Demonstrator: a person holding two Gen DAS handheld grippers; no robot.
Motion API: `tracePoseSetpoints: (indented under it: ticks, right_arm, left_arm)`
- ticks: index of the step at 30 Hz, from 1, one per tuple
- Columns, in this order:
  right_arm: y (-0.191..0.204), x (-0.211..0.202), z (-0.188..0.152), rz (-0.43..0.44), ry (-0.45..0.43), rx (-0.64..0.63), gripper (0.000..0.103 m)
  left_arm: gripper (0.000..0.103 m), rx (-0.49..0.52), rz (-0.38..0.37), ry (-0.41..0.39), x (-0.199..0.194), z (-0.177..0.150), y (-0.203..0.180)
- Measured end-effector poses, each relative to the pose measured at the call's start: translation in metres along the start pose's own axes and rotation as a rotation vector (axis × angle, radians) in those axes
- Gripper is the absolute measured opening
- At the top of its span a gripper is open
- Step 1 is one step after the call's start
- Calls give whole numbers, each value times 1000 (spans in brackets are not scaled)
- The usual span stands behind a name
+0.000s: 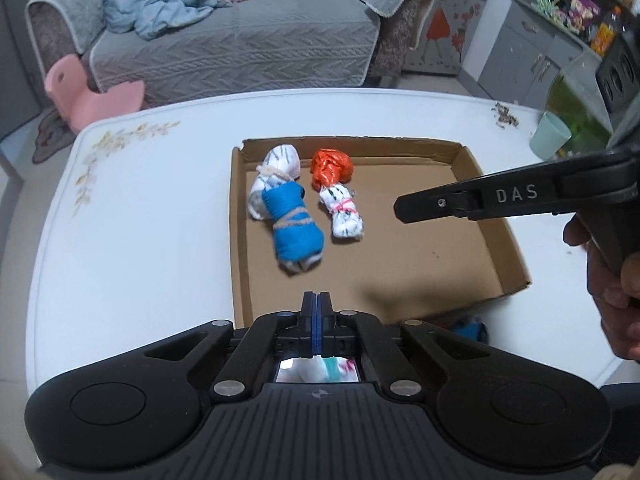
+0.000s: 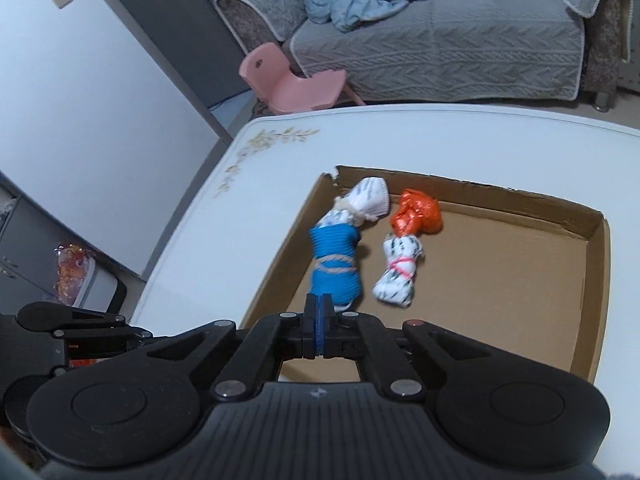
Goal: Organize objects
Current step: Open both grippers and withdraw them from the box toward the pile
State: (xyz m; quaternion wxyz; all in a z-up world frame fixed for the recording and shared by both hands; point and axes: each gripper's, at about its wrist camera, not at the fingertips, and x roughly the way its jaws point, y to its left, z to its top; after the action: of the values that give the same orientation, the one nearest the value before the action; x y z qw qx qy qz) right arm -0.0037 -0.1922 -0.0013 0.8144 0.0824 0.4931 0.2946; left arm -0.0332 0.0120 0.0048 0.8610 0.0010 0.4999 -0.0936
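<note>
Both my tongs, left gripper (image 1: 317, 300) and right gripper (image 2: 319, 304), are pressed together, holding nothing. Just ahead of them, inside the shallow brown cardboard tray (image 1: 496, 256), lie the blue-wrapped white sock bundle (image 1: 288, 216) and orange-topped striped bundle (image 1: 338, 196)

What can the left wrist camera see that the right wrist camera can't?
Only the left wrist view shows the pale green cup near the table edge and the shelves of colorful packages. Only the right wrist view shows the big white cabinet. Both show the cardboard tray holding the blue-wrapped bundle and the orange-topped bundle, plus the pink chair and grey sofa.
</note>
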Motion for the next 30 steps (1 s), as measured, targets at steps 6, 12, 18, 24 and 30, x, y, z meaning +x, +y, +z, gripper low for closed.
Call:
tracePoseSetpoints:
  ticks: [6, 12, 18, 24, 30]
  right_arm:
    - [-2, -19, -21, 9, -1, 15, 0]
    - [-16, -42, -44, -18, -17, 43, 3]
    - [-34, -59, -76, -40, -9, 84, 22]
    - [-39, -73, -104, -83, -19, 105, 44]
    - [-29, -83, -124, -132, -50, 66, 70]
  left_arm:
    - [0, -26, 12, 2, -22, -29, 2]
    - [19, -17, 22, 69, -27, -69, 0]
    - [63, 96, 34, 99, -28, -103, -22]
    - [78, 127, 75, 120, -23, -126, -34]
    - [85, 96, 92, 127, -21, -136, -34]
